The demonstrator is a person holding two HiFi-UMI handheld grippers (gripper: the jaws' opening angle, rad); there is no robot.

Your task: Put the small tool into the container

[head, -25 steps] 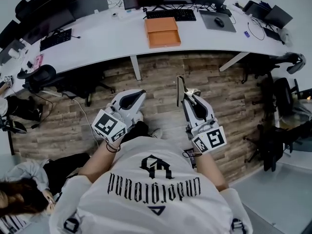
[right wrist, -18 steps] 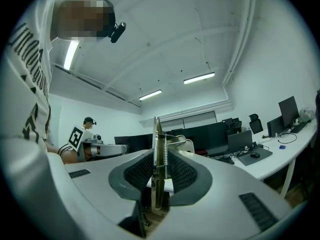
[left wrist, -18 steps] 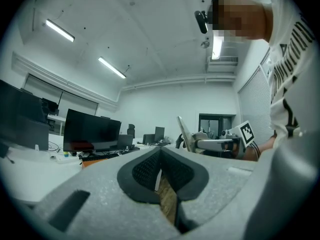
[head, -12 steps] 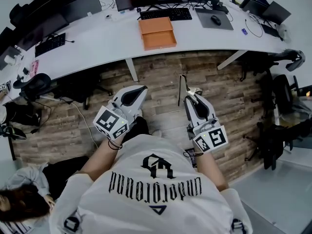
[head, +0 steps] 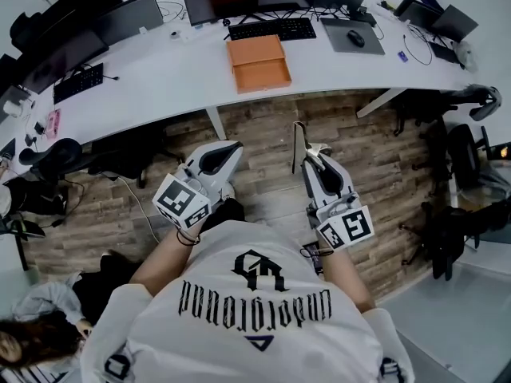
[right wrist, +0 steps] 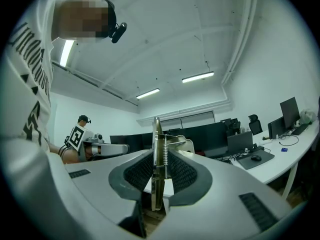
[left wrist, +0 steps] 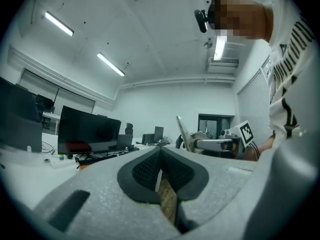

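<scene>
A thin flat metal tool (head: 296, 146) with a small spring (right wrist: 163, 154) stands upright between the pads of my right gripper (head: 310, 159), which is shut on it. In the right gripper view the tool (right wrist: 156, 164) rises edge-on from the right gripper (right wrist: 158, 176). My left gripper (head: 226, 153) is held beside it at waist height, shut, with nothing between its pads (left wrist: 145, 170). Both hang over the wooden floor. An orange container (head: 257, 62) lies on the white desk (head: 160, 70) ahead, well beyond both grippers.
The curved desk carries monitors (head: 128, 16), keyboards (head: 274, 29), a laptop and a mouse on a grey mat (head: 354, 38). Black office chairs (head: 56, 134) stand on the left and at the right (head: 471, 102). A desk leg (head: 214, 123) stands ahead.
The desk and the orange container have shifted slightly lower and to the left in the head view. Both grippers keep almost the same pose, the tool still gripped.
</scene>
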